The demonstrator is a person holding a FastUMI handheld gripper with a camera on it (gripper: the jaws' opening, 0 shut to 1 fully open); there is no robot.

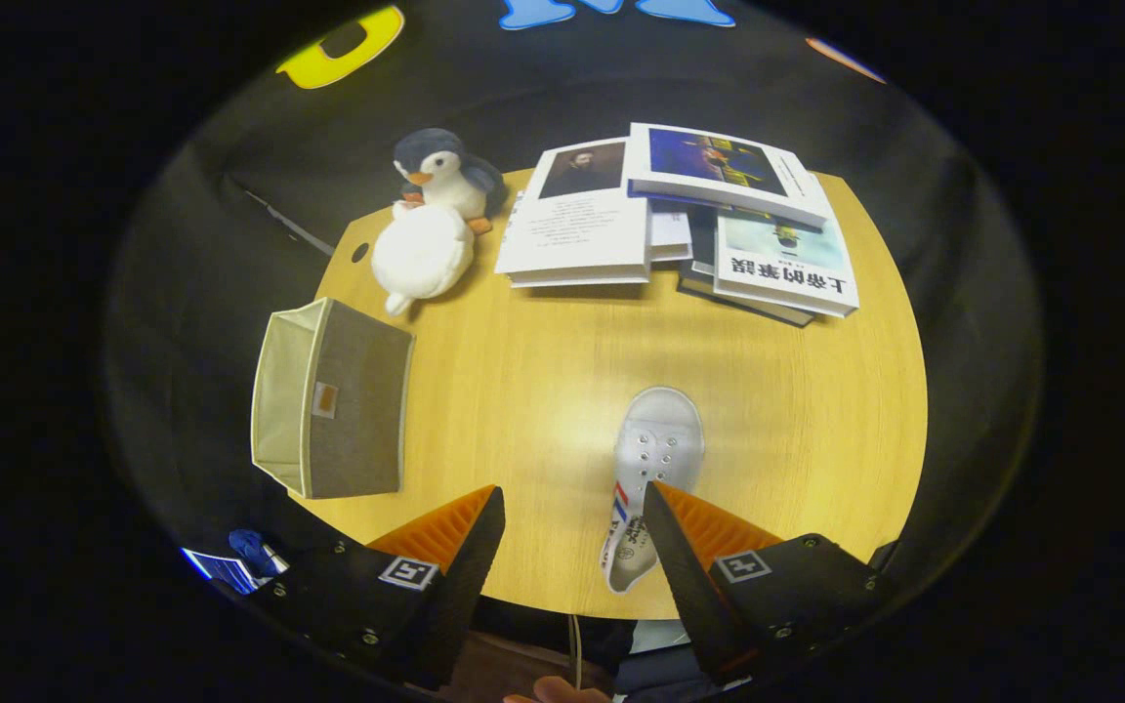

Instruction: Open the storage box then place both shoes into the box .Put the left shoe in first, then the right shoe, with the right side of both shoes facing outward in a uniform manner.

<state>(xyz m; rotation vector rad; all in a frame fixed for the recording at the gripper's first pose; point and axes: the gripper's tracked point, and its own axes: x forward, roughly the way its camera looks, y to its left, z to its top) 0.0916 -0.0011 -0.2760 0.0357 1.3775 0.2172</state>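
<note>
The gripper (572,508) is hanging high over a round, light wooden table (523,391), looking almost straight down on it, with its two fingers spread wide apart and gripping nothing. A white canvas shoe with red and blue side stripes (655,469) is lying on the tabletop near its closest rim, toe pointing away from the gripper; the shoe's heel end is sitting in the gap between the fingers, and the right finger is overlapping its side in the view, though whether it is touching the shoe cannot be told.

Well apart from the shoe, off beyond the left finger, a grey fabric storage box with a cream lining (333,410) is resting at the table's rim, partly overhanging it, tipped on its side with its opening facing outward away from the table's middle.

On the far side of the table a plush penguin with a dark grey back and white belly (431,220) is lying near a small round hole in the tabletop. Beside it, a loose stack of paperback books (689,220) is spreading across the far rim. Black cloth is closing in the booth all around the table.
</note>
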